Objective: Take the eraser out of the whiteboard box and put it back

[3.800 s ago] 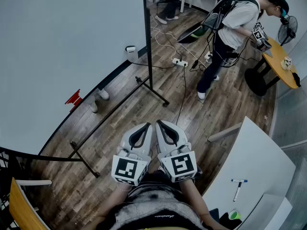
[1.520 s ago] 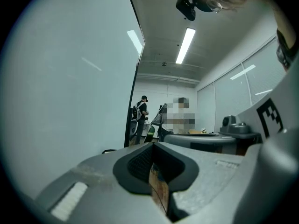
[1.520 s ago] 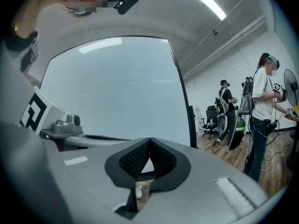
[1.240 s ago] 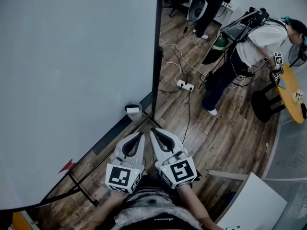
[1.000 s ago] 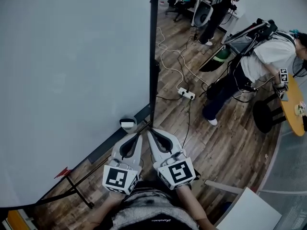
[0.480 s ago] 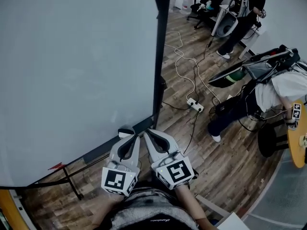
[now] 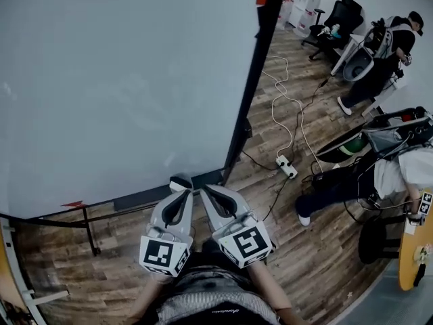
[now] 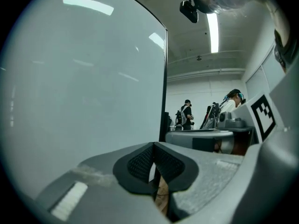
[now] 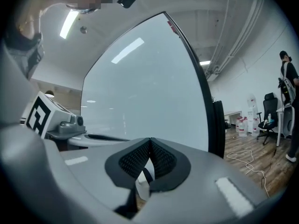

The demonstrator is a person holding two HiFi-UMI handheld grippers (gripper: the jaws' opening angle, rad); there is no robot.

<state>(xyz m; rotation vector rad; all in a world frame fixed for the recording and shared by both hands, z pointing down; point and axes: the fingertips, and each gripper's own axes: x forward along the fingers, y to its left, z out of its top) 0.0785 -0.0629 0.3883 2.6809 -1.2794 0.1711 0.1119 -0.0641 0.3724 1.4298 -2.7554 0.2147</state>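
Left gripper point(image 7: 185, 193): jaws clenched, pads pressed together, nothing between them; held low and near, pointing at the foot of the whiteboard point(image 7: 122, 80).
Right gripper point(image 7: 206, 190): jaws clenched and empty; just right of the left gripper, the two tips close together.
Box point(image 7: 180, 181): small, on the whiteboard's lower edge, just beyond the left gripper's tips, near the board's dark right post point(image 7: 252, 87).
Eraser: cannot be told apart from the box; neither gripper holds it.
Whiteboard: fills the left and far side of the head view, with a blank face.
Floor point(image 7: 298, 249): wood planks; a white power strip point(image 7: 286, 167) and its cable lie to the right, well apart from the grippers.
Person point(image 7: 406, 171): bent over at the right edge.
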